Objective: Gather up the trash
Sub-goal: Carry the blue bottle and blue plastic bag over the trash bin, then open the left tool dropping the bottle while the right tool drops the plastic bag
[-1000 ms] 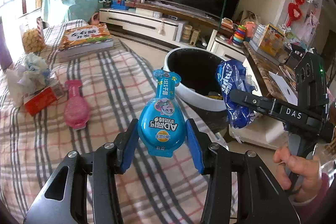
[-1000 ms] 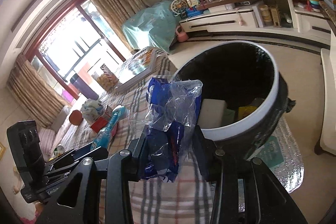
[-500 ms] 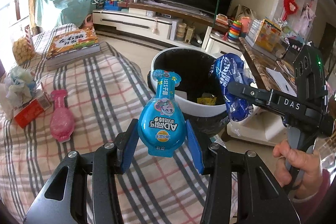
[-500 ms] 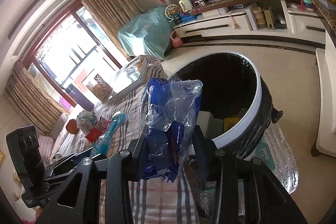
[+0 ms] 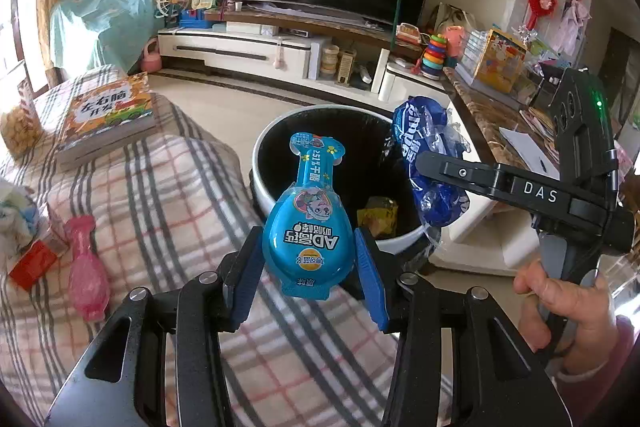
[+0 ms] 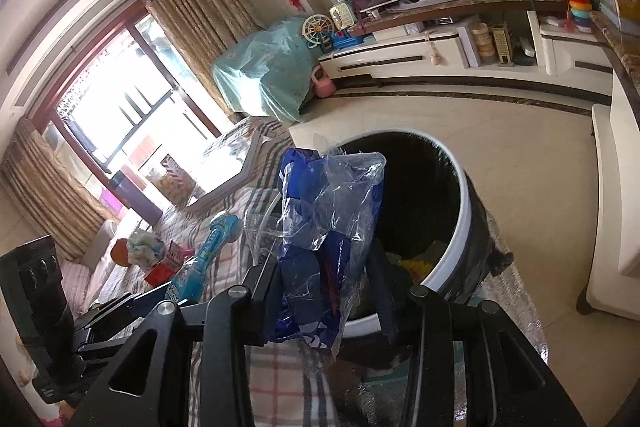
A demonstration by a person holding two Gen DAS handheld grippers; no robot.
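My left gripper [image 5: 308,267] is shut on a blue bottle-shaped snack pack [image 5: 310,227], held over the plaid cloth just short of the white-rimmed black trash bin [image 5: 272,203]. In the right wrist view the same pack [image 6: 208,259] pokes up at lower left. My right gripper [image 6: 328,291] is shut on a crumpled blue and clear plastic bag [image 6: 324,227], at the bin's near rim [image 6: 456,243]. From the left wrist view that bag [image 5: 424,155] hangs over the bin's right edge, with a hand [image 5: 556,299] on the gripper handle. Yellow trash [image 5: 380,215] lies inside the bin.
On the plaid cloth [image 5: 168,195] lie a pink snack pack [image 5: 86,275], a red box [image 5: 32,259], crumpled tissue [image 5: 16,215] and a thick book [image 5: 108,111]. A TV cabinet [image 5: 248,51] stands behind the bin, a low table [image 5: 492,123] to its right.
Both grippers have moved toward the bin with their loads. The bin now looms larger and nearer in both views, and the bag hangs over its rim.
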